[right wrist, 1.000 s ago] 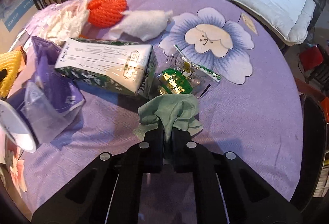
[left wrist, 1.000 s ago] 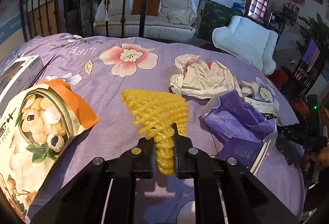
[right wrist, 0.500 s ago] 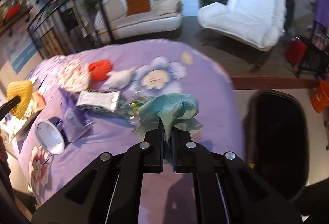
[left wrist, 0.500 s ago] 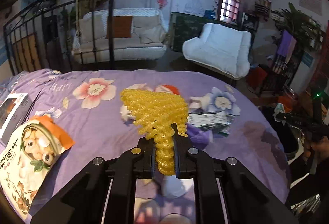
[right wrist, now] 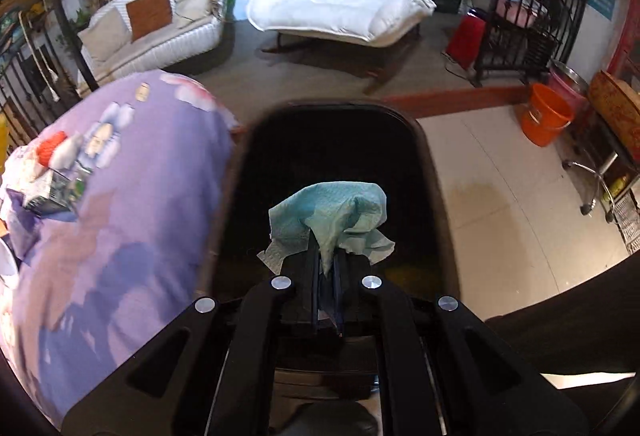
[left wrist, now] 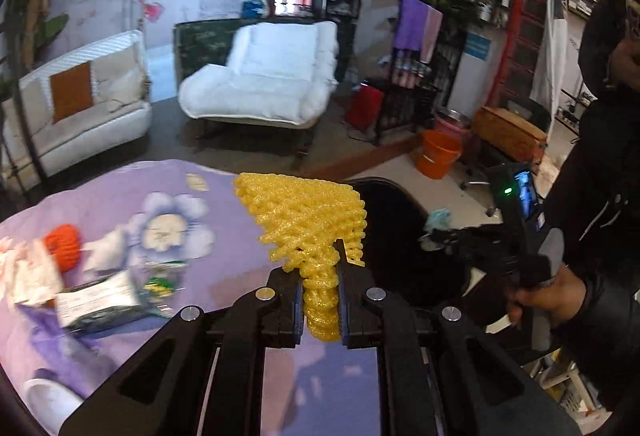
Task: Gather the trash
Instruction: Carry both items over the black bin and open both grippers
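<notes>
My left gripper (left wrist: 320, 268) is shut on a yellow foam fruit net (left wrist: 304, 220), held above the right edge of the purple flowered table (left wrist: 224, 220). My right gripper (right wrist: 327, 260) is shut on a crumpled teal paper napkin (right wrist: 332, 211), held over the open mouth of a black trash bin (right wrist: 332, 151) that stands beside the table (right wrist: 132, 195). The bin (left wrist: 384, 232) and the right gripper with the napkin (left wrist: 438, 220) also show in the left wrist view. Trash on the table includes an orange foam net (left wrist: 62, 246), a white net, a green-and-white carton (left wrist: 100, 300) and purple wrapping (left wrist: 48, 352).
A white cup (left wrist: 44, 400) sits at the table's near left. A white armchair (left wrist: 264, 79), a white sofa (left wrist: 76, 107) and an orange bucket (left wrist: 438, 157) stand on the floor beyond. The person's body (left wrist: 592, 220) is at the right.
Both grippers swung right, away from the table's middle. The right gripper carried the napkin over the black bin. The left gripper carried the yellow net to the table's right edge near the bin.
</notes>
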Demonstrator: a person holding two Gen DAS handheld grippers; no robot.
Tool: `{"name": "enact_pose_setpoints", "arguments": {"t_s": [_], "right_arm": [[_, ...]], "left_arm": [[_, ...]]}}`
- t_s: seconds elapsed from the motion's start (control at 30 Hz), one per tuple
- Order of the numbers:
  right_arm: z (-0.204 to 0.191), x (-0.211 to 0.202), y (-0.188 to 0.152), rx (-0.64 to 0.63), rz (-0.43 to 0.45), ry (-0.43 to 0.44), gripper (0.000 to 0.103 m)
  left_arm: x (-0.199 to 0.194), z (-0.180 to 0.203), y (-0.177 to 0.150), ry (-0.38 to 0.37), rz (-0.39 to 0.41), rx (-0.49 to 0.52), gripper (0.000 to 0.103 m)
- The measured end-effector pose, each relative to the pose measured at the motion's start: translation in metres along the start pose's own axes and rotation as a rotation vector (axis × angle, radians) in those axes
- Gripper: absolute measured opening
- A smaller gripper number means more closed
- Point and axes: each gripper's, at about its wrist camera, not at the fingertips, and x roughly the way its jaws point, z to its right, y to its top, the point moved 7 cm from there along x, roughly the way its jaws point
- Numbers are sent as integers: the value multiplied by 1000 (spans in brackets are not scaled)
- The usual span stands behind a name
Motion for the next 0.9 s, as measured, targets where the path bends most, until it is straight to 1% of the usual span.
{"name": "enact_pose_setpoints", "arguments": {"t_s": [0.13, 0.23, 0.47, 0.5, 0.67, 0.7, 0.77, 0.8, 0.83, 0.87, 0.9], "right_arm": [[13, 21, -5, -6, -39, 12, 7], [15, 37, -11, -19, -79, 30, 7], [14, 58, -18, -46, -137, 45, 7], [14, 59, -19, -48, -142, 47, 7], [12, 64, -17, -46, -168, 61, 7], [13, 65, -16, -41, -175, 66, 9], [15, 66, -17, -36, -193, 80, 36], [18, 65, -12, -27, -170, 86, 64], [19, 60, -10, -23, -137, 85, 80], [20, 55, -7, -28, -105, 82, 81], [20, 53, -5, -31, -99, 79, 81]], "left_arm": [[47, 35, 4, -34, -49, 34, 13], [80, 48, 5, -45, -95, 33, 13], [154, 62, -2, -75, -236, 39, 13], [158, 65, -5, -88, -254, 37, 13], [191, 75, -8, -91, -326, 71, 13], [195, 76, -8, -90, -334, 71, 14], [201, 74, -7, -89, -338, 48, 15], [205, 73, -6, -96, -345, 37, 26], [206, 73, -8, -86, -348, 42, 45], [208, 74, -9, -79, -347, 52, 59], [210, 76, -10, -77, -349, 59, 63]]}}
